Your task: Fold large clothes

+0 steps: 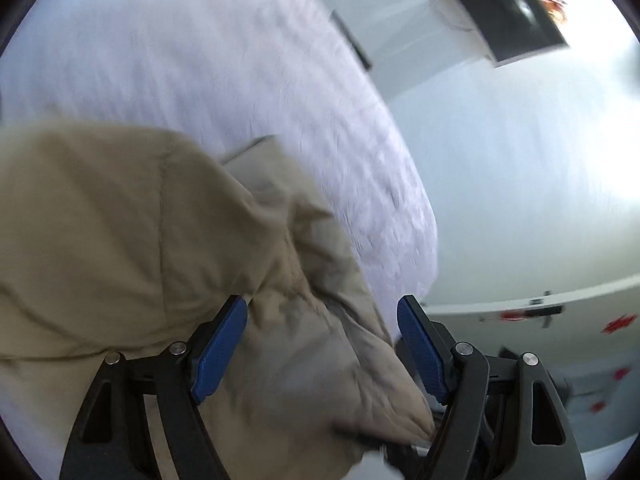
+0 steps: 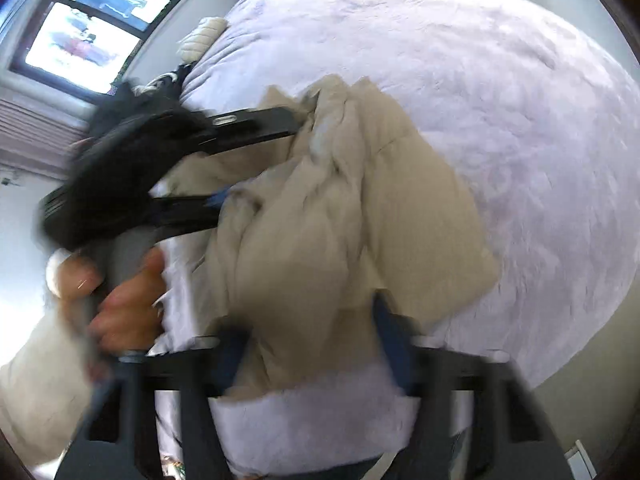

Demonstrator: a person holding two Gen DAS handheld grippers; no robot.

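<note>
Lying bunched on the pale lilac fuzzy bed cover (image 2: 500, 120), the beige padded quilted jacket (image 2: 360, 208) sits near the bed's edge — partly folded over itself. The left gripper (image 1: 322, 344) stands spread, its blue pads (image 1: 220, 356) on either side of a rumpled fold without pressing it. The right gripper (image 2: 312, 344) is blurred; jacket cloth lies between its fingers, yet I cannot tell whether they pinch it. A hand (image 2: 120, 292) grips the left gripper's handle.

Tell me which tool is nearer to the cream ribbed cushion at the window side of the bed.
Left. The left tool straddles the beige jacket on the side toward the cushion. The right tool is at the jacket's opposite end, farther away.
</note>
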